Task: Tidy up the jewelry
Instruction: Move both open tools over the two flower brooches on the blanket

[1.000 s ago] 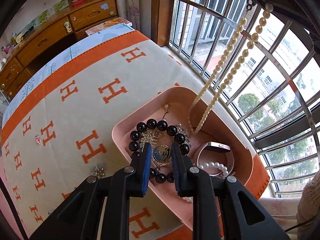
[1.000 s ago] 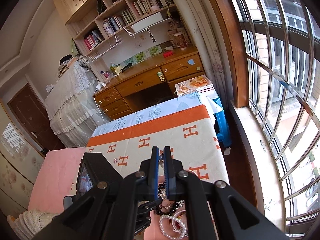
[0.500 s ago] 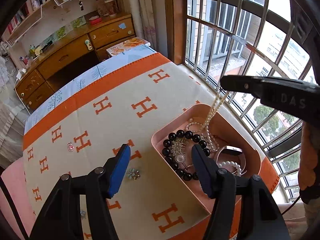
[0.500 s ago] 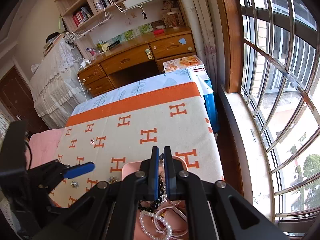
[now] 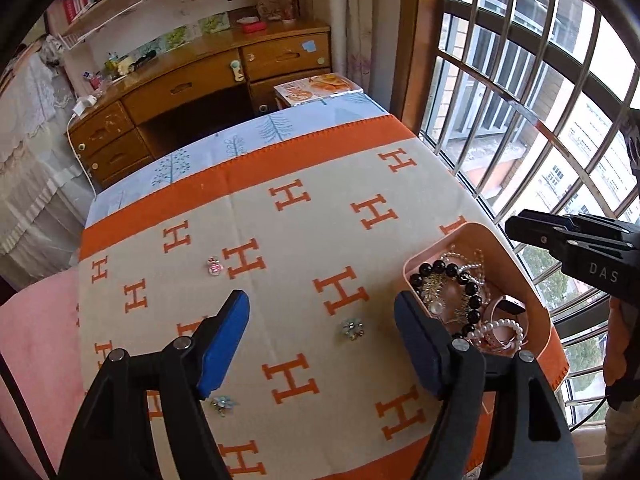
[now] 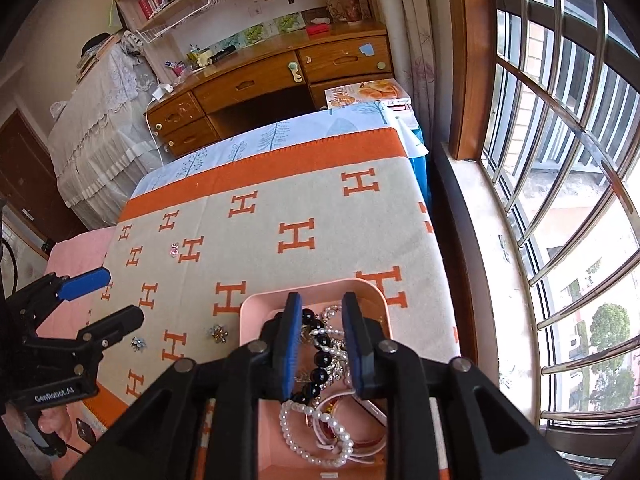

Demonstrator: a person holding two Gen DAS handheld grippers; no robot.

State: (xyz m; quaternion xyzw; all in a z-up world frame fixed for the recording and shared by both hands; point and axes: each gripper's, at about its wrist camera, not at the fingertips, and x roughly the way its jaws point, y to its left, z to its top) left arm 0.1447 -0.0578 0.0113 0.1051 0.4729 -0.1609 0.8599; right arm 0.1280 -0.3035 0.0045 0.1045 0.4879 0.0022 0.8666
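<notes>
Surface: counter under a cream blanket [image 5: 320, 240] with orange H letters and an orange border.

Pink tray [image 6: 256, 300]: at the blanket's window-side near corner. Holds a black bead bracelet [image 6: 320, 356], a white pearl bracelet [image 6: 312, 432], a fine pearl strand [image 5: 468, 260], small silvery pieces, and a band-like item [image 5: 508, 306] too tangled to name.

Loose on the blanket, left of the tray:
- silver flower brooch [image 5: 352, 329], nearest the tray;
- pale blue flower brooch [image 5: 222, 404], beside the left gripper's left finger;
- small pink-and-silver charm [image 5: 215, 266], farther out, well apart from both brooches.

Left gripper [image 5: 322, 340]: above the blanket, jaws wide and opening, nothing between them; the silver brooch shows in the gap, lying on the cloth below.

Right gripper [image 6: 322, 344]: over the tray, jaws parted a little and opening. The black beads and pearl strand show in the gap; the pads do not press on them.
</notes>
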